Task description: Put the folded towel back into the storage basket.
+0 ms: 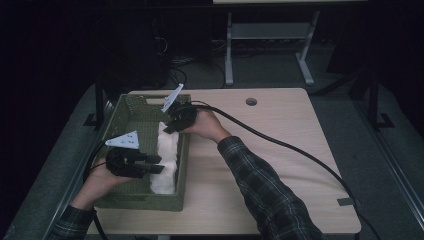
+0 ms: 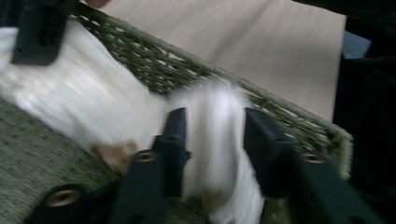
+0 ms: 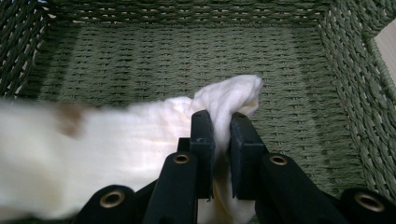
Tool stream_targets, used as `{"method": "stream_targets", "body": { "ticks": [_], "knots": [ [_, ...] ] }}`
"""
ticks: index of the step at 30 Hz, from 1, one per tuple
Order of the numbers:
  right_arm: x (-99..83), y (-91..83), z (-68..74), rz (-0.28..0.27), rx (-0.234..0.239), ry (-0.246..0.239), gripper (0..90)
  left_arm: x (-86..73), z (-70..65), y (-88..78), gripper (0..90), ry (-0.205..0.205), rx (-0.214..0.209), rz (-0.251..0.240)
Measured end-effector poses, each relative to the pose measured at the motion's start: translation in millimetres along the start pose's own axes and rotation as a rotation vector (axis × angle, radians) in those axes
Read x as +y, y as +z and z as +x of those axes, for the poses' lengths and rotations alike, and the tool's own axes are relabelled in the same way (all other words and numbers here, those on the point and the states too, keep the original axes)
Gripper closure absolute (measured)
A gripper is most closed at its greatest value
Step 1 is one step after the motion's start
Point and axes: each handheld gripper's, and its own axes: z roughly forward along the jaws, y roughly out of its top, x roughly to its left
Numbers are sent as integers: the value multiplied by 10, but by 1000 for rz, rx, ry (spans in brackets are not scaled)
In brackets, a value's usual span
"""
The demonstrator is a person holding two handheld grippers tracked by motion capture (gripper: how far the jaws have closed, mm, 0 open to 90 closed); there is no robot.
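Observation:
A white cloth (image 1: 167,165) lies along the right inner side of a green woven basket (image 1: 145,202) on the left of the table. My right gripper (image 1: 167,129) reaches into the basket's far end and is shut on a bunched corner of the cloth (image 3: 233,93), as the right gripper view (image 3: 222,135) shows. My left gripper (image 1: 159,164) is at the basket's near end. In the left gripper view its jaws (image 2: 215,135) stand apart with a blurred fold of the cloth (image 2: 215,121) loose between them. A brown stain (image 3: 70,116) marks the cloth.
The basket wall (image 2: 187,70) rises just behind the cloth. The wooden table (image 1: 280,165) stretches to the right, with a round hole (image 1: 251,101) near its far edge. A black cable (image 1: 300,152) trails across it from the right gripper. Another table's legs (image 1: 270,40) stand behind.

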Motion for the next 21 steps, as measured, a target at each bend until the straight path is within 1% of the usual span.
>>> {"method": "stream_targets", "body": {
  "ticks": [2,5,8,11,16,21],
  "knots": [
    [-7,10,-13,0,-2,3,814,2,14,11,507,-5,4,-6],
    [-14,3,-43,8,-15,5,814,8,30,22,463,-7,7,-16],
    [-9,-15,-74,-3,-24,9,814,12,39,28,454,-7,7,-22],
    [5,-41,-125,-9,-44,5,814,19,42,38,444,-10,4,-31],
    [-23,-66,-264,-2,-62,24,813,46,41,63,441,-3,-6,-33],
    [-47,-52,-378,-9,-75,24,810,59,52,87,436,-4,-13,-29]
  ]
}}
